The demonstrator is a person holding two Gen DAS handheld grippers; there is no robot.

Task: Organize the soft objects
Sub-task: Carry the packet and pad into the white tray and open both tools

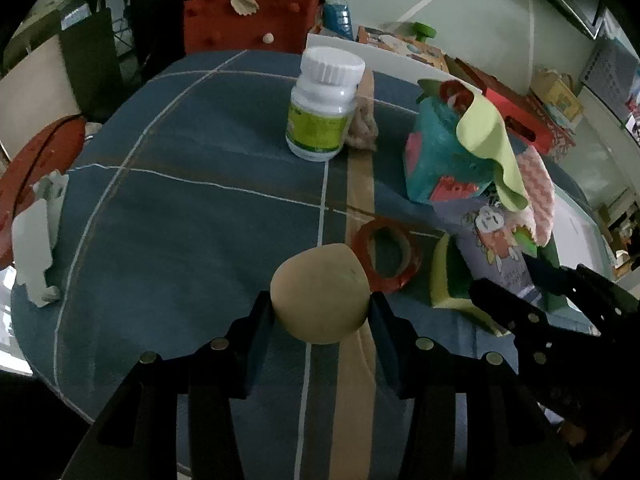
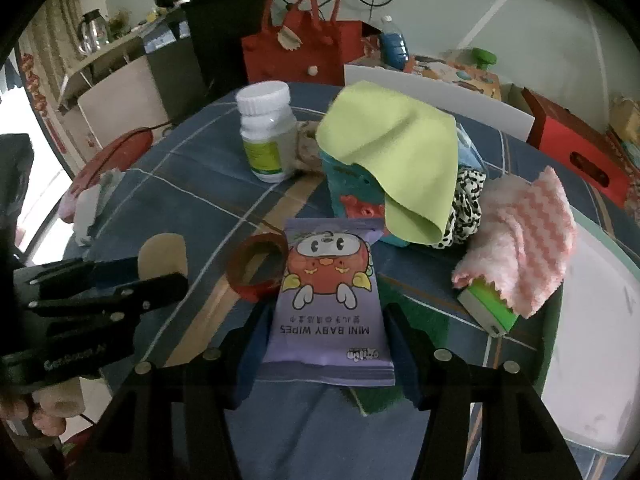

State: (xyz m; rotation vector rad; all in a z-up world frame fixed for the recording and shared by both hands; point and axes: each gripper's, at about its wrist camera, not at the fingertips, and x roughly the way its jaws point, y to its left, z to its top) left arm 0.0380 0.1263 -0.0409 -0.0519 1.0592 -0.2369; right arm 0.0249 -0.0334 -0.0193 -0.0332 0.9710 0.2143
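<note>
- While the left hand-held gripper (image 1: pixel 320 312) is clamped on a tan, egg-shaped soft ball (image 1: pixel 320 294), its two fingers press the ball's sides just above the blue plaid cloth of the bench (image 1: pixel 180 216).
- Clamped on a purple pack of mini baby wipes (image 2: pixel 330 312), the right hand-held gripper (image 2: pixel 326 344) grips the pack's lower edges, with the printed cartoon face pointing away from the camera.
- Just beyond the ball lies a red tape ring (image 1: pixel 386 254), flat on the bench and close beside the far end of the wipes pack.
- Further back stands a white pill bottle (image 1: pixel 324 104) with a green label, upright, and a small beige knitted thing is touching its right side.
- To the right is a teal fabric container (image 1: pixel 444 152) with red patches; a lime-green cloth (image 2: pixel 394 160) is draped over its top and hangs down its front.
- A black-and-white spotted fabric (image 2: pixel 466 208) peeks out beside the container, under the lime cloth's edge.
- Near that, a pink-and-white zigzag towel (image 2: pixel 524 236) lies bunched on the bench, partly covering a green-and-white sponge (image 2: pixel 490 310).
- A dark green cloth (image 2: pixel 420 320) lies flat under the wipes pack.
- At the far edge of the bench stands a red felt bag (image 1: pixel 248 20) with handles.
</note>
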